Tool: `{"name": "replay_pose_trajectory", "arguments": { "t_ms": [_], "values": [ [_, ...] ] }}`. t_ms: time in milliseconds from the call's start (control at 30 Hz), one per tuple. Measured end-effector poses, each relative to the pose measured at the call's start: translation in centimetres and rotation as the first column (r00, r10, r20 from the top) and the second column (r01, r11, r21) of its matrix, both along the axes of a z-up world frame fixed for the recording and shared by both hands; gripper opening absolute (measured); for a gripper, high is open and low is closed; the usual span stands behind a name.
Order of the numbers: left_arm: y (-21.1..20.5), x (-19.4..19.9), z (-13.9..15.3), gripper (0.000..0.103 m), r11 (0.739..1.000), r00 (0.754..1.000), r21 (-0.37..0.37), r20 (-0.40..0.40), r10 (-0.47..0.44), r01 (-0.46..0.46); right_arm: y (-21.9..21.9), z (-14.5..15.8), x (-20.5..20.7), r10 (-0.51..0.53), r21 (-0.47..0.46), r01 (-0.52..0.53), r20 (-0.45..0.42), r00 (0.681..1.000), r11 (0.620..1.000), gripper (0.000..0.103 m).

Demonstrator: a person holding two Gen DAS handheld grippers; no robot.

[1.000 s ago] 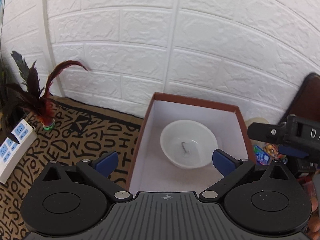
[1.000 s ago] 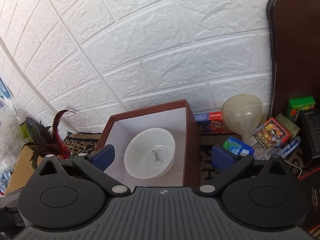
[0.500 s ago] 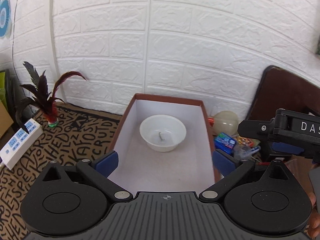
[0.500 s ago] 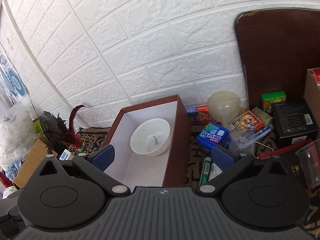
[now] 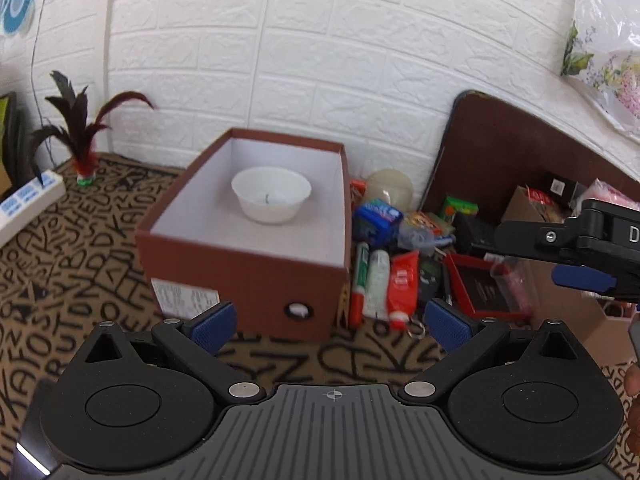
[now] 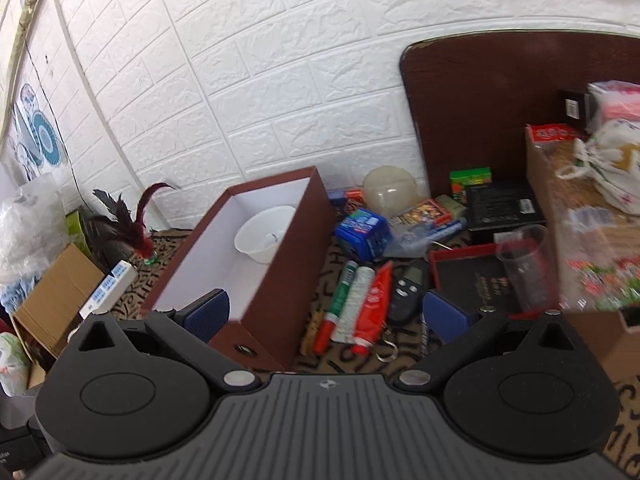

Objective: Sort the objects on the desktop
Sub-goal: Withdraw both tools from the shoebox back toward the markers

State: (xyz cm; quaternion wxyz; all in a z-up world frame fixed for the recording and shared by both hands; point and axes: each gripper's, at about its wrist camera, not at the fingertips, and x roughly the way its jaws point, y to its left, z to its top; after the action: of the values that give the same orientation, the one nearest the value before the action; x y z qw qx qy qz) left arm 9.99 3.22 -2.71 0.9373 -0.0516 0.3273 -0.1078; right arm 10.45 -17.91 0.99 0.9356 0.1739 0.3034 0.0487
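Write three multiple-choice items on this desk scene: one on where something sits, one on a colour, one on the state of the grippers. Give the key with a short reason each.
1. Where is the white bowl?
A. inside the brown box
B. on the patterned cloth beside the box
C. on top of the power strip

2. What colour is the tube lying between the green-and-red marker and the red pouch?
A. black
B. white
C. yellow

3. How do the left gripper and right gripper stand?
A. both shut on a marker
B. left holds the bowl
C. both open and empty

Key: 1 A, the bowl rests on the box's white floor. 2 B, the white tube lies between them. 3 C, each pair of blue fingers stands wide apart with nothing between.
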Motion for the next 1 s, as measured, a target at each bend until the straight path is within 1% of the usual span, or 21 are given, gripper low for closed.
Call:
{"name": "replay_pose_trajectory", "arguments": {
  "t_ms": [167, 333, 400, 467, 567, 700, 867, 1000],
  "values": [
    [-0.2, -2.3, -1.7, 0.103, 0.999, 0.999, -0.032, -0.033, 0.005, -0.006, -0.5, -1.7, -3.4, -0.026, -0.035, 0.027, 0.025, 0.999, 0.999, 0.103],
    [-1.1, -3.2, -3.4, 0.103, 1.0, 0.998, 0.007, -0.055, -0.009, 0.01, -0.6, -4.1, -6.3, -0.016, -0.139, 0.025, 0.063, 0.998, 0.99, 0.103],
    [-1.4, -3.2, -4.0, 0.103, 1.0, 0.998, 0.016, -0.065, -0.012, 0.013, -0.9, -5.4, -7.0, -0.041, -0.172, 0.052, 0.068, 0.997, 0.984, 0.103],
    [-1.6, -3.0, -4.5, 0.103, 1.0, 0.997, 0.021, -0.073, -0.016, 0.018, -1.3, -6.7, -7.2, -0.065, -0.185, 0.071, 0.039, 0.997, 0.98, 0.103],
    [-2.1, -2.6, -5.1, 0.103, 0.999, 0.996, 0.03, -0.083, -0.019, 0.022, -1.5, -8.5, -7.2, -0.065, -0.182, 0.066, 0.007, 0.998, 0.981, 0.103],
    [-2.6, -1.9, -6.0, 0.103, 0.999, 0.994, 0.04, -0.104, -0.033, 0.037, -1.2, -10.2, -6.8, -0.087, -0.209, 0.078, -0.034, 0.996, 0.975, 0.103],
    [-2.6, -1.1, -7.0, 0.1, 0.999, 0.99, 0.022, -0.139, -0.039, 0.042, -0.9, -11.1, -6.0, -0.09, -0.228, 0.076, -0.051, 0.995, 0.971, 0.103],
    [-3.2, -0.3, -7.5, 0.095, 0.996, 0.986, 0.008, -0.138, -0.088, 0.09, -0.9, -11.8, -5.2, -0.107, -0.252, 0.088, -0.063, 0.992, 0.964, 0.103]
  ]
}}
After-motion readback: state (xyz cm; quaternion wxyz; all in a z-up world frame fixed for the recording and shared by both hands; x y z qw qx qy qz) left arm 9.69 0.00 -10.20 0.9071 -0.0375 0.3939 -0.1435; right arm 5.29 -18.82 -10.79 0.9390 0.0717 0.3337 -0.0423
